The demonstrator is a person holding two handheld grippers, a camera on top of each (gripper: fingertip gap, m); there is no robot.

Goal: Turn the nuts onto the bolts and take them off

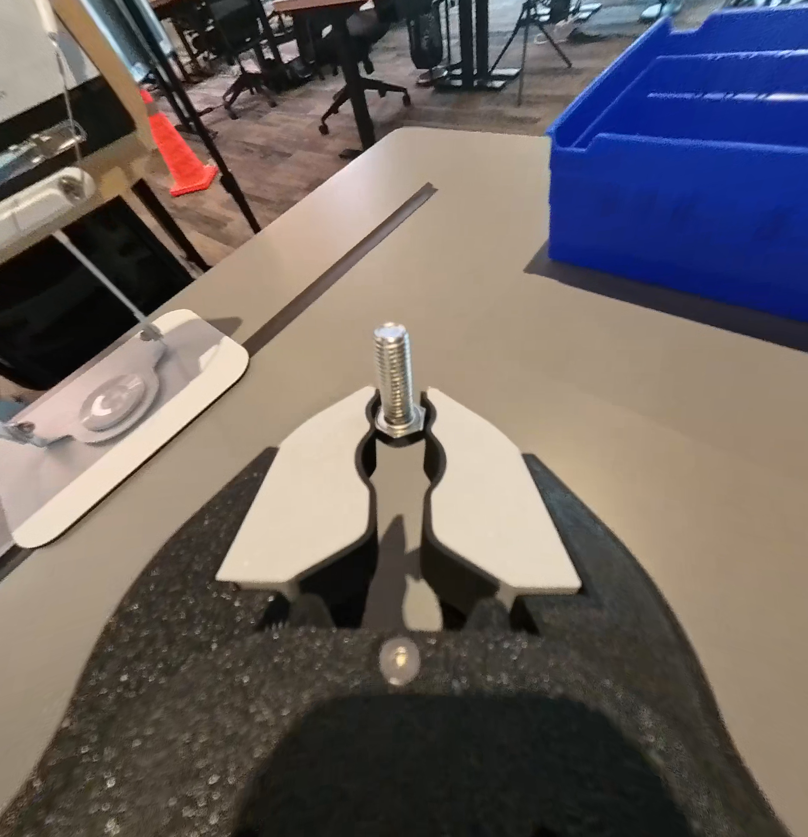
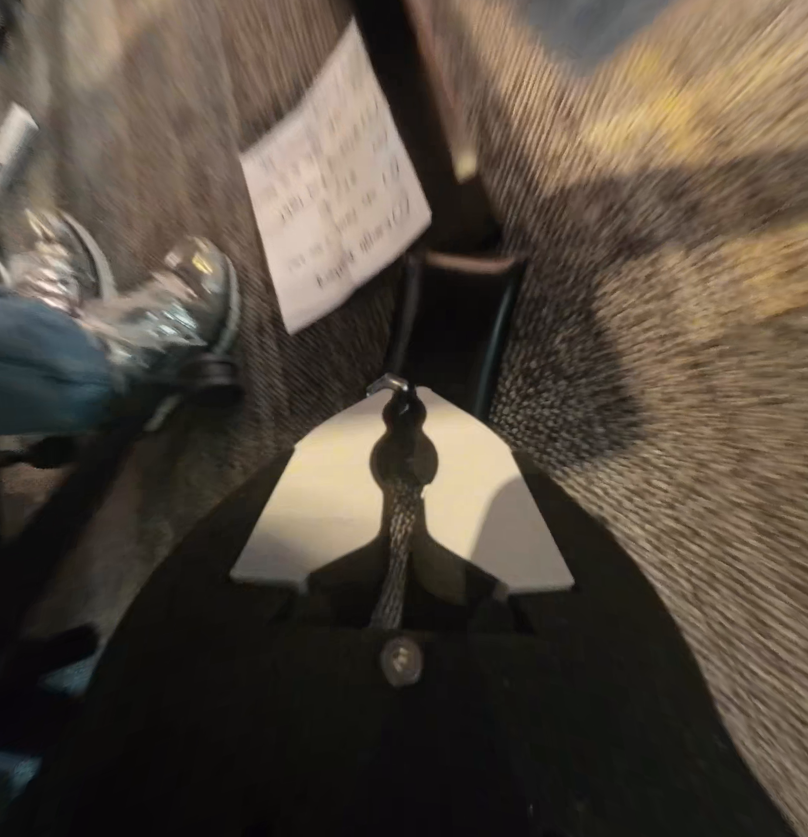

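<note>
In the left wrist view my left gripper (image 1: 398, 410) is shut on the hex head of a silver bolt (image 1: 393, 367). It holds the bolt upright over the beige table (image 1: 529, 407), with the threaded shank pointing up and bare. In the right wrist view my right gripper (image 2: 399, 398) points down at a carpeted floor, away from the table. Its jaws are closed, with a small silver nut (image 2: 386, 384) pinched at the very tips. This view is blurred by motion. Neither gripper shows in the other's view.
A blue plastic bin (image 1: 692, 181) stands at the table's back right. A white plate with a stand's foot (image 1: 121, 407) lies at the left edge, beside a dark groove (image 1: 347, 253). On the floor are a paper sheet (image 2: 334, 190) and a person's shoe (image 2: 180, 308). My right fingertips sit around 85 centimetres from my left ones.
</note>
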